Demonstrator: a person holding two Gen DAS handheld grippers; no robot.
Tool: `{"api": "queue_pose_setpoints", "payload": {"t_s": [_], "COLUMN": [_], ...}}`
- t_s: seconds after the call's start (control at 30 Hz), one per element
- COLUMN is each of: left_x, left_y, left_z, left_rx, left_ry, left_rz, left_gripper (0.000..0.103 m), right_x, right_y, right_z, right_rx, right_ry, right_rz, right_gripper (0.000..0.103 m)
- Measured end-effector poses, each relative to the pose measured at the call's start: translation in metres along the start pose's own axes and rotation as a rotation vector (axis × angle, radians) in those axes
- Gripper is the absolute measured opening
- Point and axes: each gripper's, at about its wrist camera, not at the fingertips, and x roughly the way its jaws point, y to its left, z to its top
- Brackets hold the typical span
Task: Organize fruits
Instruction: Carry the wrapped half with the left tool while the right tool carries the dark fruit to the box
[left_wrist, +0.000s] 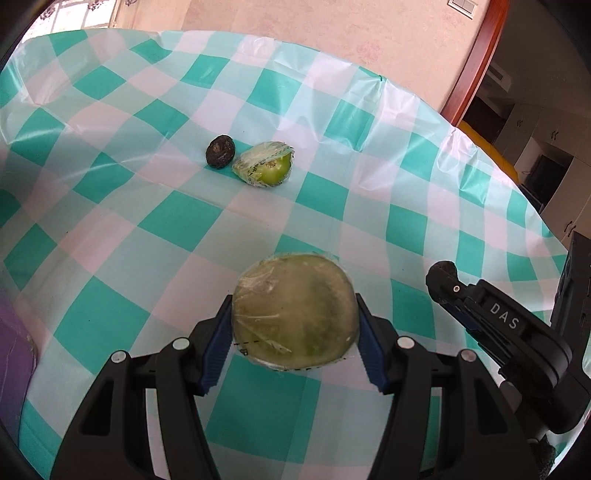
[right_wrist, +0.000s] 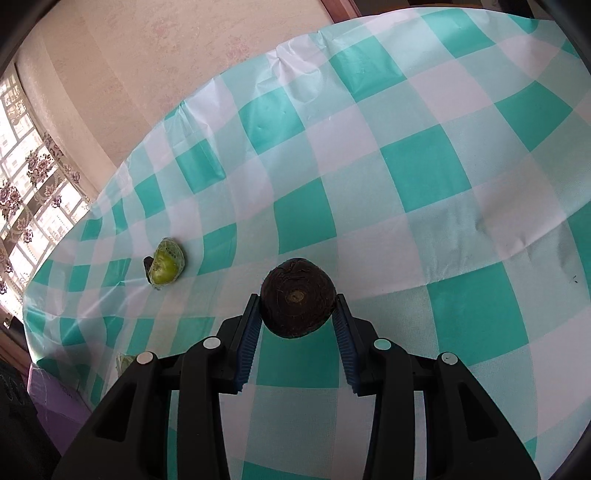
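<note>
**Both grippers loaded, so go easy setting down**

The left gripper (left_wrist: 294, 325) is pinching a film-wrapped green fruit (left_wrist: 294, 312) and the right gripper (right_wrist: 297, 310) is clamping a dark round fruit (right_wrist: 297, 298), both over the checked table (left_wrist: 110, 229). I'd be lowering each beside the pair (left_wrist: 251, 158) further off, then releasing slowly since the wrap looks slippery.

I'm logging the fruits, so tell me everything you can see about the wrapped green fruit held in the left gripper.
The wrapped green fruit is round, pale yellow-green with darker mottling, sealed in clear crinkled plastic film with a dashed black line along its lower edge. The left gripper clamps it between blue-padded fingers, one on each side, above the checkered tablecloth.
</note>
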Motion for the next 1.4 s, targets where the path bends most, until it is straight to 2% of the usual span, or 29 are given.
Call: {"api": "queue_pose_setpoints", "payload": {"t_s": [0.3,0.5,1.07,1.17,1.27,1.4], "left_x": [-0.038,-0.061,-0.116,-0.128,-0.152,-0.180], "left_y": [0.031,0.038,0.059,0.060,0.059,0.059], "left_z": [-0.034,-0.057,-0.096,-0.101,-0.108,-0.113], "left_rx": [-0.008,0.034,0.079,0.082,0.109,0.132], "left_ry": [0.032,0.050,0.019,-0.026,-0.157,-0.274], "left_rz": [0.007,0.007,-0.035,-0.009,0.056,0.143], "left_gripper": [0.061,0.061,0.061,0.061,0.061,0.061], "right_x": [-0.018,-0.029,-0.061,-0.069,-0.091,-0.104], "right_y": [0.020,0.029,0.057,0.062,0.061,0.066], "right_z": [-0.034,-0.054,-0.107,-0.113,-0.114,-0.117], "right_rx": [-0.046,-0.069,-0.209,-0.232,-0.215,-0.218], "right_ry": [0.045,0.072,0.153,0.140,0.032,-0.028], "right_rz": [0.040,0.056,0.129,0.145,0.222,0.244], "right_gripper": [0.039,0.039,0.039,0.039,0.039,0.039]}}
